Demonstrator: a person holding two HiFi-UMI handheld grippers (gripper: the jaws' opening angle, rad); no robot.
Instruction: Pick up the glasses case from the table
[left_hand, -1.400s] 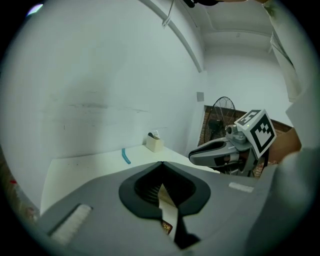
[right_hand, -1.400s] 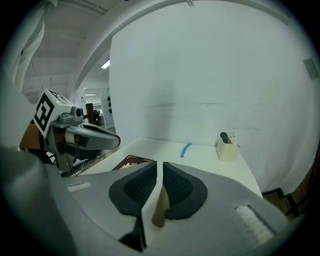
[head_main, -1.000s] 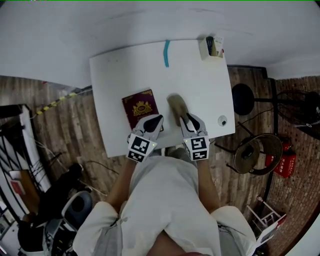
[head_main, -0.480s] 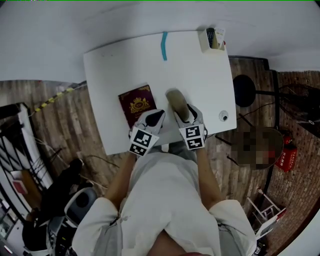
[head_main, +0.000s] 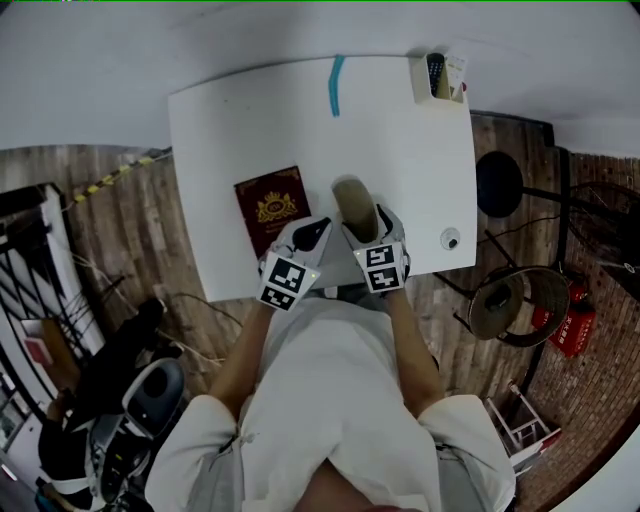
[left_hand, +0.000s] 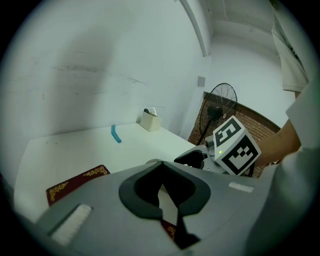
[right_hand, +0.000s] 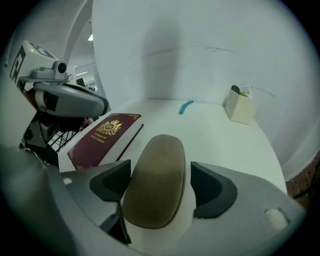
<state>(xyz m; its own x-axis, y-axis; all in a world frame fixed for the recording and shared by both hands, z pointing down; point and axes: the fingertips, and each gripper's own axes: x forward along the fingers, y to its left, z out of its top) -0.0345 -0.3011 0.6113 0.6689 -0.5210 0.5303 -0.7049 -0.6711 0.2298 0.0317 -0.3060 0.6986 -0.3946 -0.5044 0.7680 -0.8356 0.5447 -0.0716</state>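
The olive-brown glasses case (head_main: 350, 203) lies on the white table (head_main: 250, 120), near its front edge. In the right gripper view the case (right_hand: 155, 180) lies lengthwise between the jaws of my right gripper (right_hand: 157, 189). Those jaws have just been opening, and table shows between the right-hand pad and the case. In the head view my right gripper (head_main: 366, 229) sits over the case's near end. My left gripper (head_main: 308, 236) hovers beside it over the corner of a dark red passport (head_main: 272, 208). Its jaws (left_hand: 162, 192) are shut with nothing in them.
A blue strip (head_main: 335, 85) and a small box of items (head_main: 440, 78) sit at the table's far side. A small round object (head_main: 449, 239) lies near the right front corner. A stool (head_main: 500, 185) and a fan (head_main: 510, 305) stand on the floor to the right.
Both grippers have sunk toward the table. The right gripper has come down around the near end of the glasses case.
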